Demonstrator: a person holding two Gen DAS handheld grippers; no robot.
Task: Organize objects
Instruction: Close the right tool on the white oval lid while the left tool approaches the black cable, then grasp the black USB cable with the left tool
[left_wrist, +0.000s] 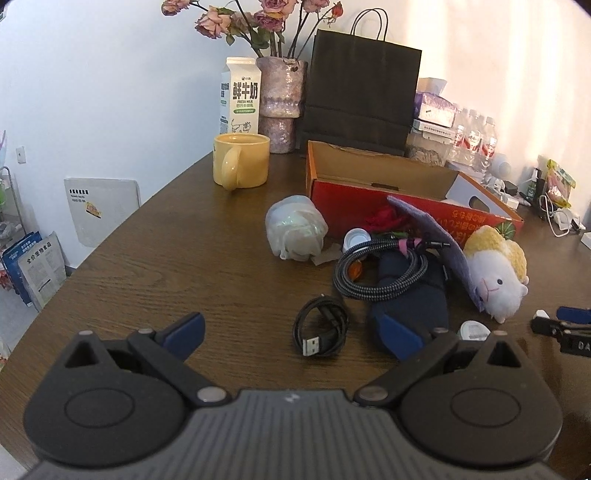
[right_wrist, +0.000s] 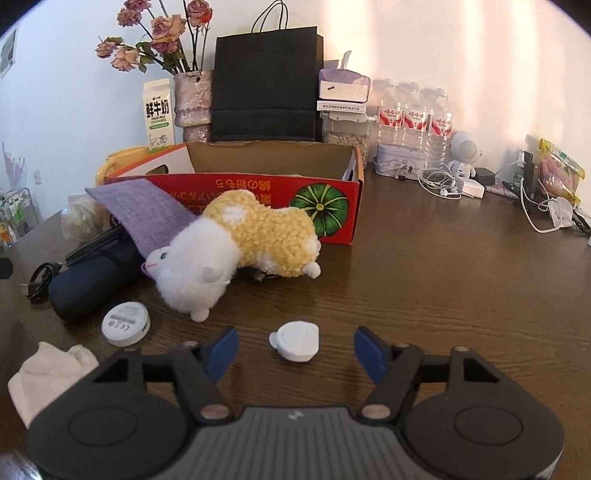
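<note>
Right wrist view shows the right gripper (right_wrist: 295, 349) low over the table (right_wrist: 424, 266), its jaws apart with a small white cap (right_wrist: 297, 340) lying between them; the blue pads stand clear of it on both sides, so nothing is gripped yet. Taking the red cardboard box (right_wrist: 236, 192) as the landmark, the cap sits in front of it and well apart, on the near side of the plush sheep (right_wrist: 236, 247) that leans against the box front. To take it cleanly, I would keep the cap centred, lower the pads to its sides, and close gently, since a small round cap could squirt out. Left wrist view shows the left gripper (left_wrist: 293, 334) with jaws wide apart and empty, a coiled black cable (left_wrist: 320, 329) lying between them, nearer than the box.
</note>
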